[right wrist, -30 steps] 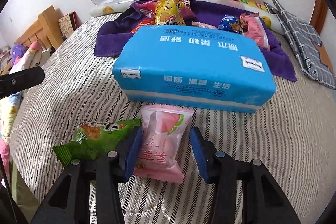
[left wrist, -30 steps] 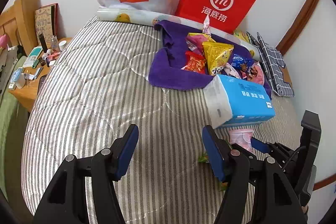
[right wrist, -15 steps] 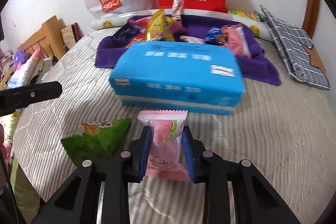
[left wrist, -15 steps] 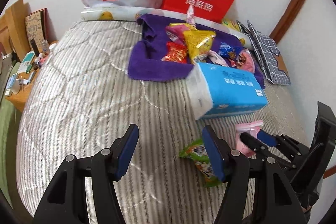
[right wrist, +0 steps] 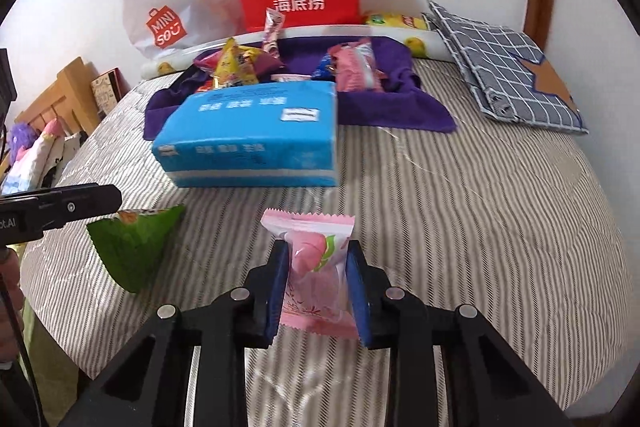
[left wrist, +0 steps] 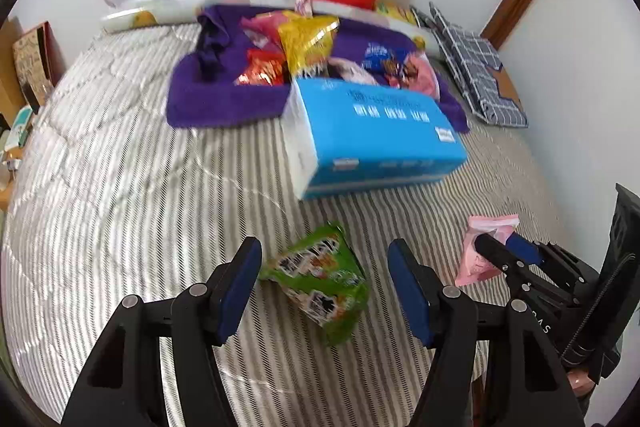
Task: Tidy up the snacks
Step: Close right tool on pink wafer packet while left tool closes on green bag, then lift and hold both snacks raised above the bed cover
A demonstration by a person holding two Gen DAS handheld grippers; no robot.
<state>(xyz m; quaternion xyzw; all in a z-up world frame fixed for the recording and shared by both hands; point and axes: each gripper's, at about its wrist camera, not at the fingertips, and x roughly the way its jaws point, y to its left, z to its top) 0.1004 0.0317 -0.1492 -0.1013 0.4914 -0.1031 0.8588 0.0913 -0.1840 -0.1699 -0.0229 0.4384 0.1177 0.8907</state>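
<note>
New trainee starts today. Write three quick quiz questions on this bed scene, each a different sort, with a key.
1. True or false: the right tongs are shut on the pink snack packet.
2. What lies on the striped bedspread between the open left tongs' fingers? A) blue tissue pack B) green snack packet C) red paper bag
3. Fill in: most of the snacks sit in a pile on the ____ towel behind the blue tissue pack.

Key: 1 true; 2 B, the green snack packet; 3 purple, the purple towel.

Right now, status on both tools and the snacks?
Right tool shut on pink snack. Left tool open over green snack. Blue pack ahead.
</note>
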